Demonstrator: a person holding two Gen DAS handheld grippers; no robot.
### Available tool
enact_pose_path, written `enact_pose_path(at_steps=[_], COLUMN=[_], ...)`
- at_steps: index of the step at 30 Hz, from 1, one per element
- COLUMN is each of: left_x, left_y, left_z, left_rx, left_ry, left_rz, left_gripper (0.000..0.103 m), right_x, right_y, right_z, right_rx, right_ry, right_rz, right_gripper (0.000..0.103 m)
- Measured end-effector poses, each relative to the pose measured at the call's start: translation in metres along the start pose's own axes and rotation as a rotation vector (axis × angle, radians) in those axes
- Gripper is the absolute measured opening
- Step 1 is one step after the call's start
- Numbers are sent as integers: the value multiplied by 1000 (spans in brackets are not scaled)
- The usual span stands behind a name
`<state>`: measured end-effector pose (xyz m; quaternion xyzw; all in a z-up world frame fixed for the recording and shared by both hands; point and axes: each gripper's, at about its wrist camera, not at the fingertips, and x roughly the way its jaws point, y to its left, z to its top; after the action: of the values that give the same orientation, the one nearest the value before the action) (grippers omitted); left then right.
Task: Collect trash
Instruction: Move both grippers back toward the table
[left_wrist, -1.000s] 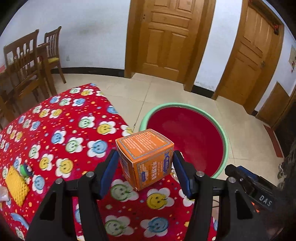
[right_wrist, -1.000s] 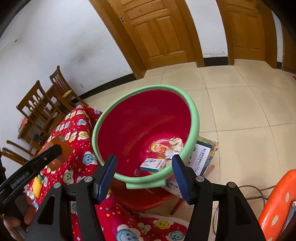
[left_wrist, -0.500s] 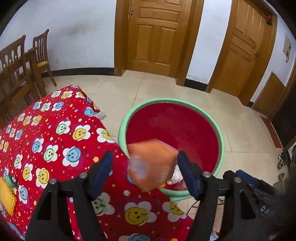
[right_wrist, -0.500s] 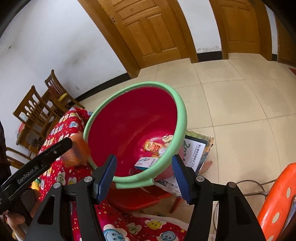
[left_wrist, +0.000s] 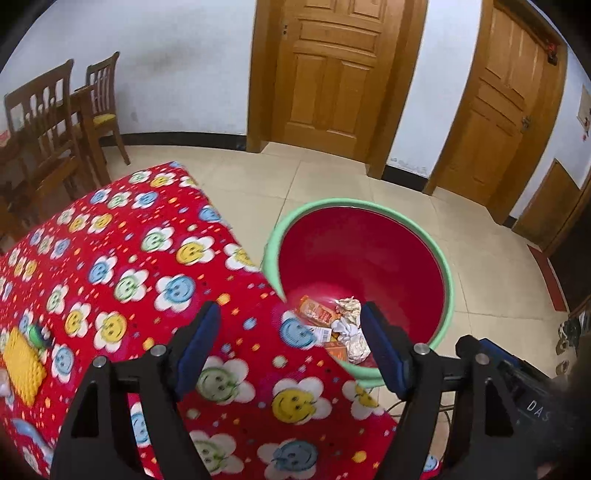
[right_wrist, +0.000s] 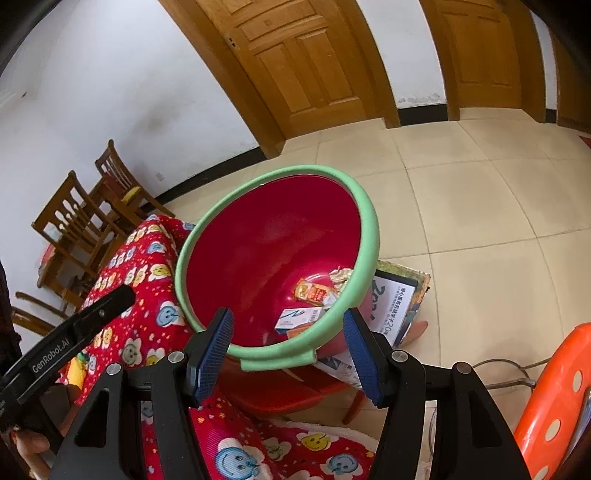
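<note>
A red basin with a green rim (left_wrist: 448, 280) stands beside the table; it also shows in the right wrist view (right_wrist: 371, 229). Inside lie an orange packet (left_wrist: 314, 310), crumpled paper (left_wrist: 349, 325), an orange box (left_wrist: 338, 350) and a white and blue box (right_wrist: 297, 318). My left gripper (left_wrist: 291, 343) is open and empty above the table's corner, next to the basin. My right gripper (right_wrist: 288, 347) is open and empty just in front of the basin's near rim. A yellow sponge (left_wrist: 22, 365) lies on the table at far left.
The table wears a red cloth with smiley flowers (left_wrist: 129, 266). Wooden chairs (left_wrist: 55, 122) stand at the back left. A printed cardboard sheet (right_wrist: 399, 299) lies under the basin. An orange plastic stool (right_wrist: 554, 391) stands at lower right. Two wooden doors (left_wrist: 332, 74) are behind.
My left gripper opened and let go of the orange box, which dropped into the basin. The left gripper now looks over the table corner. The right gripper stayed open by the rim.
</note>
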<state>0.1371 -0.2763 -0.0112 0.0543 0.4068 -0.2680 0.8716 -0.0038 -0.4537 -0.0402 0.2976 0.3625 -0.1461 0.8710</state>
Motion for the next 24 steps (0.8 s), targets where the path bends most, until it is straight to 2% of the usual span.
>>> enact_pose_path(at_steps=[24], left_x=[-93], left_y=[83], left_z=[-47], left_rx=[-173], left_ry=[-76], left_rz=[131], left_gripper=[78], right_x=[-23], right_y=[70], right_z=[-27], right_rx=[-139], right_ry=[4], right_rz=[112], right_gripper=[63])
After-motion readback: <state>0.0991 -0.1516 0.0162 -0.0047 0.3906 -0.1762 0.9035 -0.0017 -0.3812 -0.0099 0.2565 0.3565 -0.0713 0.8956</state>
